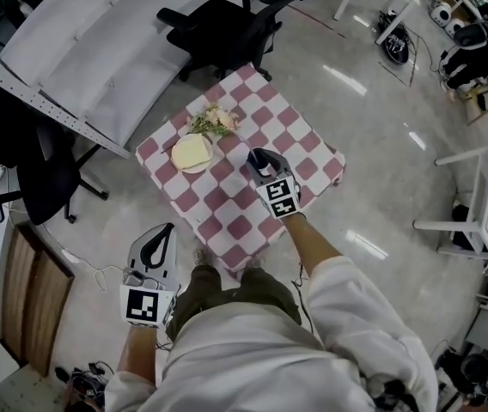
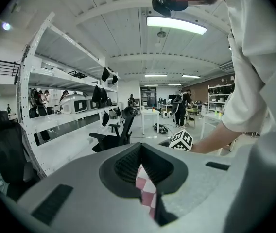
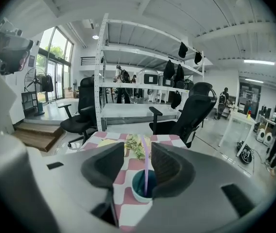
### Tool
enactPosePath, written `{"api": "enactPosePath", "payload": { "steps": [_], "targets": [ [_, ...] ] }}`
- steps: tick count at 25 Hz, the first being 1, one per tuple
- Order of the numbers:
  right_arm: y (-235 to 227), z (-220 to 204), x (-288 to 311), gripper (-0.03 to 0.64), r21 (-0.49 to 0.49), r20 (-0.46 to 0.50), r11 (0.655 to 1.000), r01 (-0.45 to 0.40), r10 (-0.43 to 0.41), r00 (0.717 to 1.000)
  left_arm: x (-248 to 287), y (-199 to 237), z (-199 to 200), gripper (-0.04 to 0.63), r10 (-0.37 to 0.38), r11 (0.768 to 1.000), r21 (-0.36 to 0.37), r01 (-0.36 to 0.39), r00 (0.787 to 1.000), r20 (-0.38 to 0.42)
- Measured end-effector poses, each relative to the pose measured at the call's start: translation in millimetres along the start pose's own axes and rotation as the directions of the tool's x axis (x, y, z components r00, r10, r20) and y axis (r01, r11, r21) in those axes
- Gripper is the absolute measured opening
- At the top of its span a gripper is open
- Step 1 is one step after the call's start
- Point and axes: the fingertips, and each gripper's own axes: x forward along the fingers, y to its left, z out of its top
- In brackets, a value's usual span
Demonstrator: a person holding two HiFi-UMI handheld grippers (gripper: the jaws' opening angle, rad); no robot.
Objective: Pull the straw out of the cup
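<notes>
The straw (image 3: 146, 169) is pale purple and stands close to upright in a teal cup (image 3: 139, 187). Its top rises well above the rim. The cup sits on a small table covered with a red-and-white checked cloth (image 1: 227, 221), on the side nearer to me.

My right gripper (image 3: 138, 152) is at the cup with its jaws apart. The straw rises in the gap between them. It is very close to the right-hand pad, with clear space on the other side, and I see neither pad pressing on it. In the head view this gripper covers the cup, so I can't see cup or straw there. Its marker cube (image 1: 278, 196) faces up over the cloth.

Beyond the cup, towards the far side of the table, lies a bunch of greenery with pale flowers (image 1: 212, 121). Beside it is a white plate (image 1: 182, 165) carrying a pale yellow slab that I can't identify.

My left gripper (image 2: 140, 147) hangs off the table's near left edge, over the grey floor. Its jaws meet at the tips and hold nothing; a sliver of checked cloth shows through the slit behind them.

Around the table are black office chairs (image 1: 218, 24), a long white shelf rack (image 3: 128, 72) and white side tables (image 1: 476, 196).
</notes>
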Motion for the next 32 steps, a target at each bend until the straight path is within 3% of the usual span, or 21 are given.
{"api": "enactPosePath", "payload": {
  "steps": [16, 32],
  "targets": [
    [-16, -41, 62, 0.166, -0.008, -0.122, 1.000, 0.003, -0.004, 0.993, -10, 16, -24, 0.003, 0.048, 0.999, -0.019, -0.049, 0.997, -0.061],
    [-20, -57, 85, 0.129, -0.016, -0.184, 1.000, 0.005, -0.008, 0.983, -15, 29, -38, 0.004, 0.090, 0.994, -0.056, -0.096, 0.989, -0.115]
  ]
}}
